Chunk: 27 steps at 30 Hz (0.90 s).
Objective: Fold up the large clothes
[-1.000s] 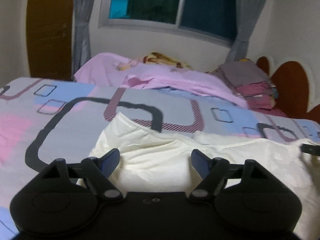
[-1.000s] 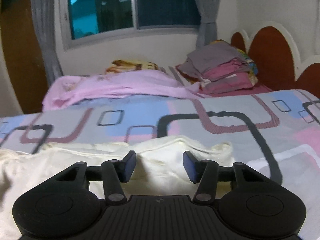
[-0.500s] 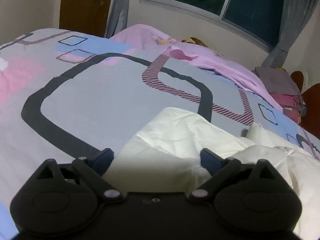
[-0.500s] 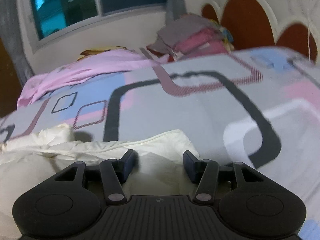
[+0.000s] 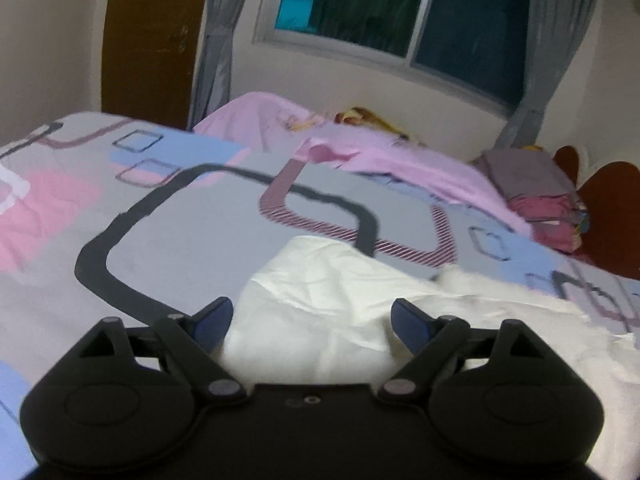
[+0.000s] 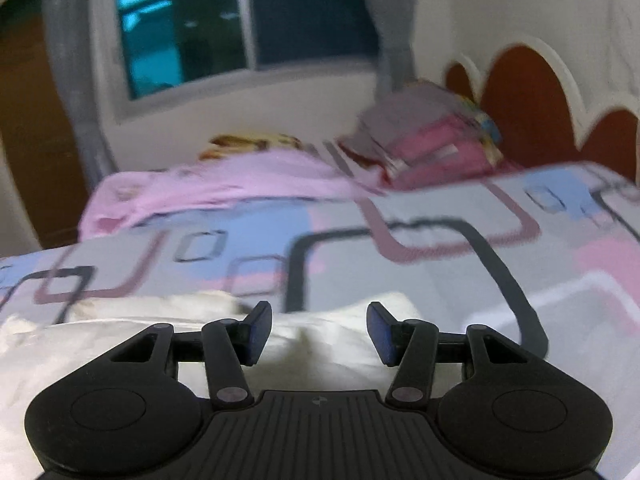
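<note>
Left wrist view: cream garment [image 5: 320, 304] lies between the spread-apart left gripper [image 5: 312, 322] (seemingly ungripped).

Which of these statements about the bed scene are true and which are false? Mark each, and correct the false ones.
1. The left gripper is open over a cream garment. True.
2. The right gripper is shut on the garment. False: its jaws stand apart.
3. A stack of folded clothes sits near the headboard. True.
4. The bedsheet is plain white. False: it has grey, pink and blue shapes.
5. A pink cloth lies below the window. True.
</note>
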Motion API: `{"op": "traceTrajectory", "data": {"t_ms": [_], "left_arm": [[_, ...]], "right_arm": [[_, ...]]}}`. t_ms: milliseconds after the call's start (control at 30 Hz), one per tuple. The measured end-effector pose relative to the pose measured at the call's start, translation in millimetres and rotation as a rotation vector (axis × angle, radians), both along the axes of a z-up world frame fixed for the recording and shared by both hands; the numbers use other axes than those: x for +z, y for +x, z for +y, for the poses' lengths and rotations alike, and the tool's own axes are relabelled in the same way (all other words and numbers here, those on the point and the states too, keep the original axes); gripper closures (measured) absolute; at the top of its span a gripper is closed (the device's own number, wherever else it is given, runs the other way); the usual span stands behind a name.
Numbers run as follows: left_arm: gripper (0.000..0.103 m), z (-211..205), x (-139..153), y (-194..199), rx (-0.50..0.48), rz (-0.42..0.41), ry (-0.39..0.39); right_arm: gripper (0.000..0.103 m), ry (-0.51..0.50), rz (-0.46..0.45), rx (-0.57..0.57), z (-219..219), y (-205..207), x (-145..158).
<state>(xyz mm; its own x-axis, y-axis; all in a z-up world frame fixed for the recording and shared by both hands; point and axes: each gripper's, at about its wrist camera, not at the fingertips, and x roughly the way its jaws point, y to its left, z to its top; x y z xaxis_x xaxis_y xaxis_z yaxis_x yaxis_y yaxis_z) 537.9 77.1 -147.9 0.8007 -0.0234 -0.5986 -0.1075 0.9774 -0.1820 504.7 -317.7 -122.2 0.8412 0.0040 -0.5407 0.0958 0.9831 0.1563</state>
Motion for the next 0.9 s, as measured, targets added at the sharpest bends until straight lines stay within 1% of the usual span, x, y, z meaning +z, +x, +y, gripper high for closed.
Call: {"op": "traceTrajectory", "data": {"t_ms": [67,167,267,333,367,433,467,533,633,800,900], "left_arm": [[0.017,-10.6,8.0,-10.3,-0.029,-0.018,0.005],[0.017,-34.8,13.6,-24.8,-0.102,-0.027,0.013],[0.017,-63.5,9.8,-35.6,-0.164,-0.028,0.054],[0.018,-74.1,-1.3,-34.1,-0.163,-0.008,0.11],[0.019,-74.8,-7.9,-32.2,-0.153,0.01,0.124],[0.019,-68.8,-24.0,-25.6,-0.126,0.049,0.122],[0.018,-66.5,-29.7,-25.3,-0.116,0.047,0.131],[0.018,-66.3,-37.1,-24.6,-0.122,0.043,0.155],[0.018,-66.2,-44.9,-20.0,-0.116,0.042,0.163],[0.018,-63.4,-52.3,-15.3,-0.108,0.05,0.147],[0.018,-65.0,-52.6,-15.4,-0.113,0.064,0.158]], "right_arm": [[0.05,-0.017,-0.017,0.046,21.8,-9.9,5.2],[0.05,-0.048,-0.027,0.119,55.9,-22.9,4.1],[0.05,-0.105,-0.032,0.175,86.4,-28.7,-2.9],[0.05,-0.163,-0.02,0.169,95.8,-24.5,-13.4],[0.05,-0.194,-0.011,0.152,95.0,-21.7,-21.6],[0.05,-0.221,0.014,0.102,84.1,-18.2,-36.2],[0.05,-0.215,0.027,0.08,75.6,-16.4,-43.2],[0.05,-0.21,0.043,0.08,65.6,-13.9,-56.3],[0.05,-0.218,0.057,0.086,66.1,-5.8,-73.5],[0.048,-0.193,0.081,0.09,62.9,2.7,-90.0],[0.048,-0.201,0.1,0.094,64.7,4.7,-89.1]]}}
